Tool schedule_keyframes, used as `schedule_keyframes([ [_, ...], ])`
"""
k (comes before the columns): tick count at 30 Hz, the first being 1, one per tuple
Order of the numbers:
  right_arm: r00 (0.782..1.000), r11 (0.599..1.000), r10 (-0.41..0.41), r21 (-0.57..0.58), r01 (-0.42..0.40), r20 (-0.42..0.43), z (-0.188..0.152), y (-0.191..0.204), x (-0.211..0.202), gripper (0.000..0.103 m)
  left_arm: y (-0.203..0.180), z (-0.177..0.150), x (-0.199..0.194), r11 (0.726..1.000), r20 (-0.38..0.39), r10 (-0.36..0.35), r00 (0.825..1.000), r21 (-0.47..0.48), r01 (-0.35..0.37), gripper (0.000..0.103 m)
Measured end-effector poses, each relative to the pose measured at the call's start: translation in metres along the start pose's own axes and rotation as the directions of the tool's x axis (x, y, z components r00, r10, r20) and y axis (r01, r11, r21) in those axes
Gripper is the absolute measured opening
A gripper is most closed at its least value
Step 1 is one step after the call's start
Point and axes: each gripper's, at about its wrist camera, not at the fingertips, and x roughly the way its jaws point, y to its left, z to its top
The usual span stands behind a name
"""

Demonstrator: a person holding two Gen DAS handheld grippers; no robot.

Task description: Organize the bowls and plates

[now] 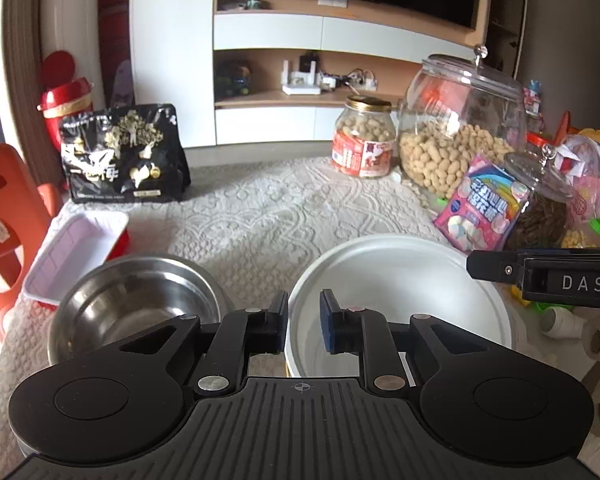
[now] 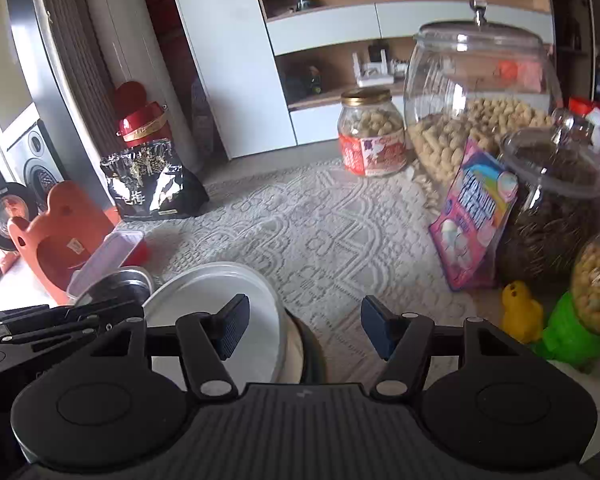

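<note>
A white bowl (image 1: 400, 284) stands on the lace tablecloth (image 1: 260, 208), with a steel bowl (image 1: 136, 304) close on its left. My left gripper (image 1: 303, 320) straddles the white bowl's near-left rim, one pad outside and one inside. A gap shows between the inner pad and the rim, so it is open. The right gripper's fingers (image 1: 496, 270) reach in side-on over the bowl's right edge. In the right wrist view my right gripper (image 2: 304, 330) stands open across the right rim of the white bowl (image 2: 220, 284), its pads not pressing. The steel bowl (image 2: 120, 280) shows behind the left gripper.
A black snack bag (image 1: 124, 156) and a red box with a white inside (image 1: 76, 256) stand at the left. Peanut jars (image 1: 456, 132), a pink sweet bag (image 1: 484, 204) and a dark-filled jar (image 2: 552, 208) crowd the right. A yellow duck (image 2: 520, 316) sits near my right finger.
</note>
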Motion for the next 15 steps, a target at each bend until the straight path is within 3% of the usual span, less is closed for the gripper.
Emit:
schedule_keyframes([
  [3, 1.000, 0.999, -0.009, -0.034, 0.009, -0.001, -0.005, 0.000, 0.002, 0.062, 0.015, 0.002, -0.003, 0.998, 0.001, -0.003, 1.000, -0.069, 0.003, 0.021],
  [8, 0.994, 0.999, 0.004, -0.041, -0.009, -0.113, -0.011, 0.005, 0.030, 0.062, 0.031, 0.001, 0.004, 0.987, -0.084, -0.060, 0.995, -0.156, 0.046, 0.021],
  [15, 0.970, 0.997, 0.034, 0.077, -0.016, -0.243, -0.019, -0.010, 0.057, 0.062, 0.023, -0.009, 0.018, 0.988, -0.155, -0.097, 0.983, -0.136, 0.076, 0.023],
])
